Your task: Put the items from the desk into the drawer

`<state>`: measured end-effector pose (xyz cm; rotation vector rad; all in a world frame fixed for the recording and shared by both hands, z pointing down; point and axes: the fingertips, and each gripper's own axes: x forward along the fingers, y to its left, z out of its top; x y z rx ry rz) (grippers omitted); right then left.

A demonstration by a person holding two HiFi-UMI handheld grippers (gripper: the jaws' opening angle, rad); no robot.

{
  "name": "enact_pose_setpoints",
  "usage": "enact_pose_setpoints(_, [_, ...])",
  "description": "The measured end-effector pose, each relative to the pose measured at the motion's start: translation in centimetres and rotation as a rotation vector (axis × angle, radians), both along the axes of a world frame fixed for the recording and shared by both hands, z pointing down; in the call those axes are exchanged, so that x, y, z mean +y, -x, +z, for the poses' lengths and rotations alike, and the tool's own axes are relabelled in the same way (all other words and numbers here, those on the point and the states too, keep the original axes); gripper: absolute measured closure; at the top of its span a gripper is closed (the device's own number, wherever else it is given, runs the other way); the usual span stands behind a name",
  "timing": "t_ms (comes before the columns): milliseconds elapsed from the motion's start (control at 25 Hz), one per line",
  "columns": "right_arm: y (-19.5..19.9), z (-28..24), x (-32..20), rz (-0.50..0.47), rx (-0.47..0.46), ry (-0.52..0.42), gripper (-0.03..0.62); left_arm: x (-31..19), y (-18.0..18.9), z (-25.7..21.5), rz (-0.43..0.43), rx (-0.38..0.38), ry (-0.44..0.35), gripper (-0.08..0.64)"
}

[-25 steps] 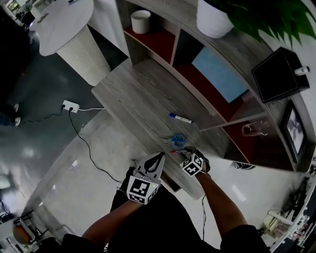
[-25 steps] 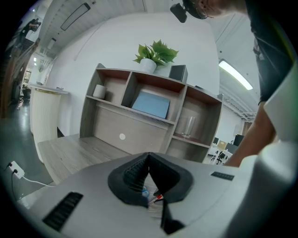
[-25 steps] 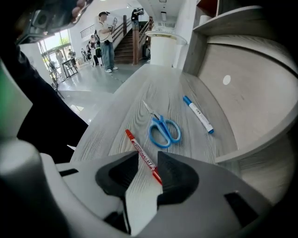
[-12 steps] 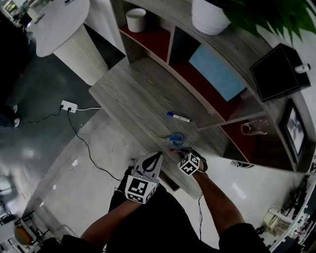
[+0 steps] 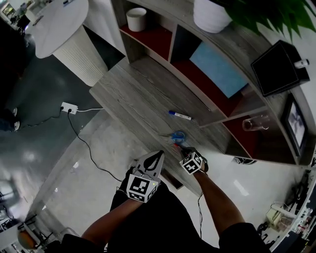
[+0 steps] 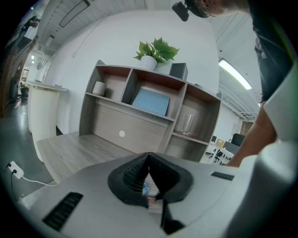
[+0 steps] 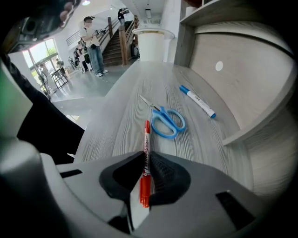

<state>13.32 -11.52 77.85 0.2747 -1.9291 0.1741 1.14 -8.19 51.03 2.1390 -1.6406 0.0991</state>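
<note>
My right gripper (image 7: 147, 160) is shut on a red marker (image 7: 146, 153) at the desk's near edge; the marker points forward along the wooden desk top (image 5: 133, 99). In the head view the right gripper (image 5: 186, 152) holds that red marker (image 5: 176, 146) just short of the blue scissors (image 5: 177, 137). The blue scissors (image 7: 167, 122) lie flat ahead of the jaws, and a blue-capped white marker (image 7: 197, 101) lies further back by the shelf wall. My left gripper (image 5: 157, 157) hovers beside the right one, off the desk edge. The left gripper (image 6: 149, 158) is shut with nothing in it. I cannot make out the drawer.
A shelf unit behind the desk holds a white cup (image 5: 136, 20), a blue board (image 5: 217, 66) and a glass (image 5: 254, 123); a plant pot (image 5: 212, 15) and a black box (image 5: 279, 66) stand on top. A white pedestal table (image 5: 64, 29) and a power strip (image 5: 69, 107) are to the left.
Almost nothing differs. Both grippers stay at the desk's near edge, and the right one keeps its hold on the red marker.
</note>
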Motion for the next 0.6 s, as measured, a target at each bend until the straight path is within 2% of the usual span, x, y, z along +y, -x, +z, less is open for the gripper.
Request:
enact_pose_setpoints(160, [-0.3,-0.5,0.6,0.068,-0.009,0.005,0.537,0.0,0.3,-0.1,0.035,-0.003,-0.004,0.546])
enact_pose_setpoints(600, [0.3,-3.5,3.0,0.174,-0.028,-0.044,0.537,0.3,0.1,-1.0,0.190,0.002,-0.017,0.546])
